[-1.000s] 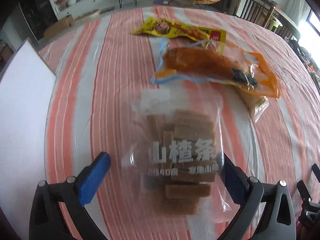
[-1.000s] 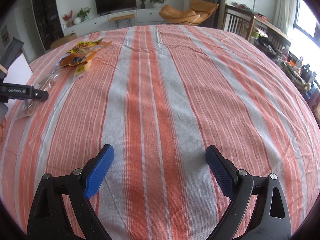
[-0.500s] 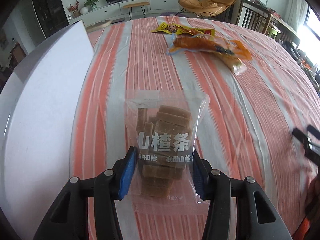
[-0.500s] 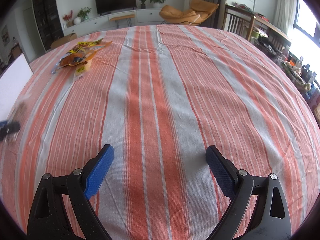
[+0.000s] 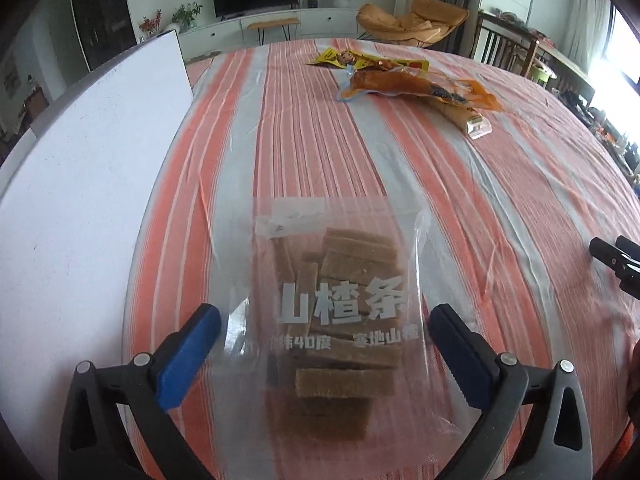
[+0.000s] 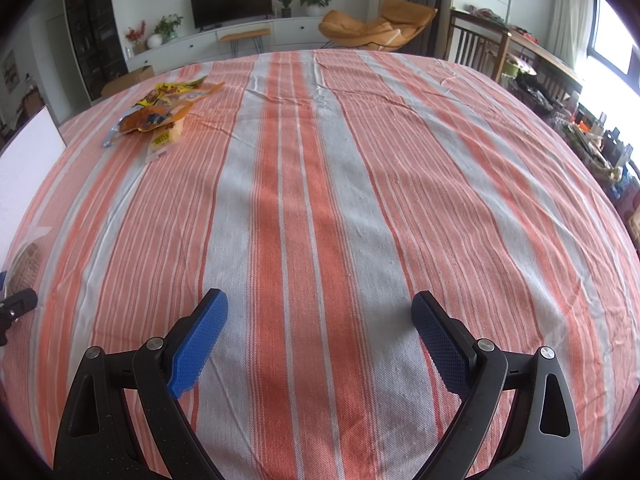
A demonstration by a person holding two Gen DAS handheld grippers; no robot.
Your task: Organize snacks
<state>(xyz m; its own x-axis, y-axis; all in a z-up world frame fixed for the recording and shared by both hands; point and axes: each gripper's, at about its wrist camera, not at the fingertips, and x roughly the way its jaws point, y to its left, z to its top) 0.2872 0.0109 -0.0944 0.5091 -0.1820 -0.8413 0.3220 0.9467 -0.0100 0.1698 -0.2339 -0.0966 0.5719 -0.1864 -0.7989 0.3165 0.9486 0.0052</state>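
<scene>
With its jaws standing apart, the left hand-held gripper (image 5: 324,332) is straddling a light, crinkly, slippery snack bag (image 5: 336,320), probably best pinched across the stiff bars inside.

Home living rm: TV (image 6: 231,0), lounge chair (image 6: 378,24)

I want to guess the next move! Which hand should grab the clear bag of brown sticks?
Probably the left. Its tool is open with the clear bag lying right between its fingers. The right tool is open over bare striped tablecloth, far from the bag.
</scene>
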